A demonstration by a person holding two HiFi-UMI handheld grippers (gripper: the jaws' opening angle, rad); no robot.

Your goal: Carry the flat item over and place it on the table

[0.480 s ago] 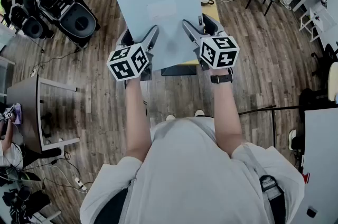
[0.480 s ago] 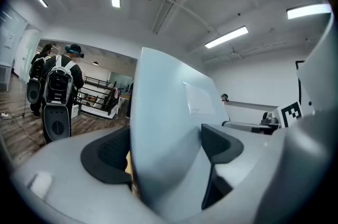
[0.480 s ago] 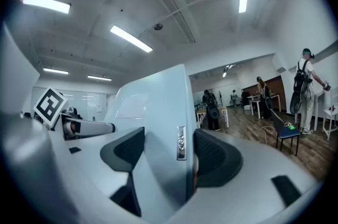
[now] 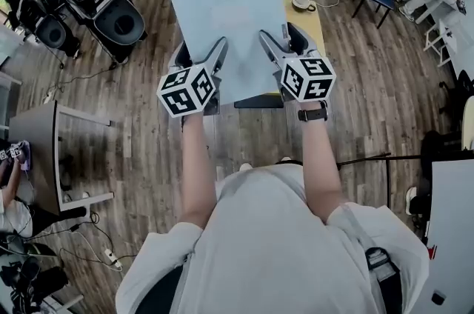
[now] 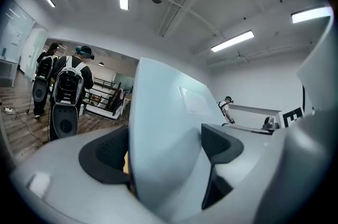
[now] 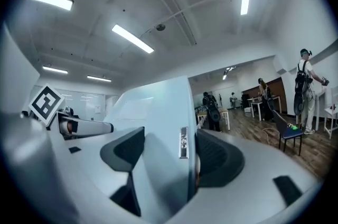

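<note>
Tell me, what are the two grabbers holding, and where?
The pale-blue flat sheet, by its near edge: left gripper toward the left, right gripper toward the right.

**Flat item in my grip, over the yellow table**

The flat item (image 4: 226, 16) is a stiff, pale blue-grey rectangle with a fainter rectangle marked on its upper face. That broad face is turned up toward me. My left gripper (image 4: 216, 59) and right gripper (image 4: 268, 49) each clamp its near edge. It covers most of the small yellow table (image 4: 315, 24) below.
</note>
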